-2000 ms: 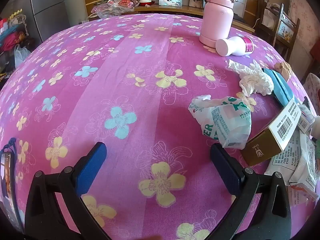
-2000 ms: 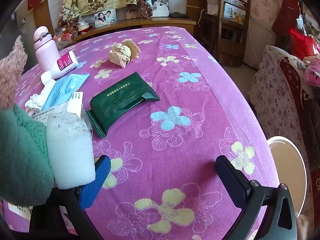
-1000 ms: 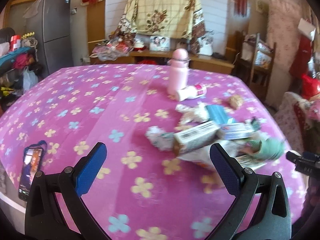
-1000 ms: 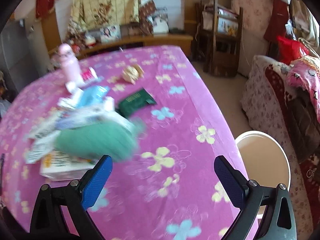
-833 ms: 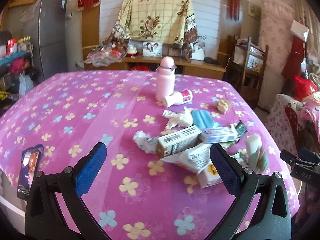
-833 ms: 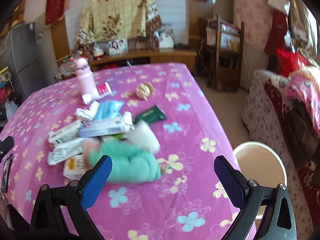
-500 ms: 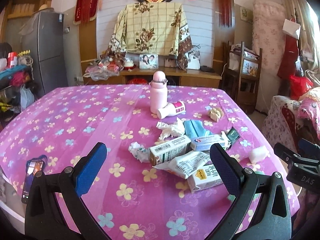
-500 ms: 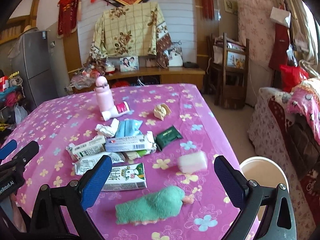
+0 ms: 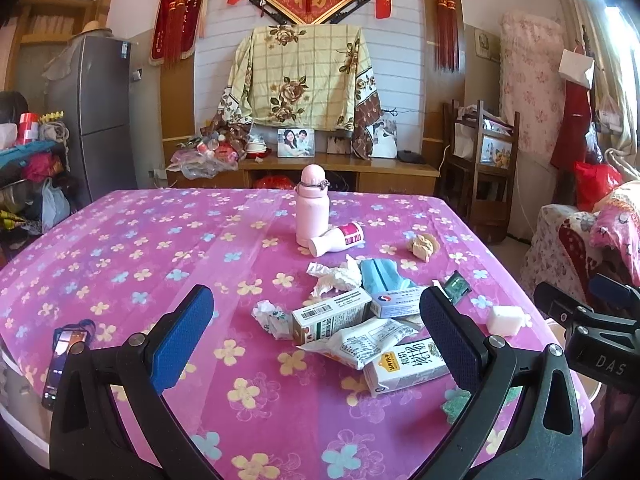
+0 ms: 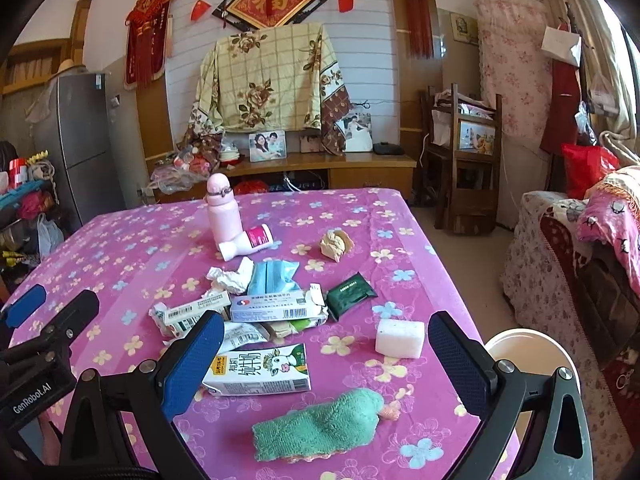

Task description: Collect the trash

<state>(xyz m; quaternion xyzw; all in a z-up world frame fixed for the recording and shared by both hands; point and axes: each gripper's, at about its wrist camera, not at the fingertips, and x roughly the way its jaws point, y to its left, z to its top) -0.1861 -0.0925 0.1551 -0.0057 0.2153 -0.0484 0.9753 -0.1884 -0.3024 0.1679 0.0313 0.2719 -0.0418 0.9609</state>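
Observation:
Trash lies in a heap on the pink flowered table [image 9: 160, 240]: a milk carton [image 10: 260, 370], a medicine box [image 10: 276, 308], crumpled tissue [image 10: 232, 276], a blue mask [image 10: 272, 276], a green packet [image 10: 350, 292] and a tan paper ball [image 10: 336, 244]. A white bin [image 10: 532, 354] stands on the floor by the table's right edge. My left gripper [image 9: 316, 336] is open and empty, held back above the near edge. My right gripper [image 10: 328, 360] is open and empty, above the carton area.
A pink bottle [image 9: 312, 208] stands upright with a white bottle [image 9: 338, 240] lying beside it. A white sponge block [image 10: 400, 338] and a green cloth [image 10: 320, 424] lie near the front. A phone [image 9: 64, 360] lies at the left edge. Chairs and a sofa stand on the right.
Both grippers have pulled back and up from the table, so the whole table shows. The white block and green cloth, earlier close to the right gripper, now lie on the table.

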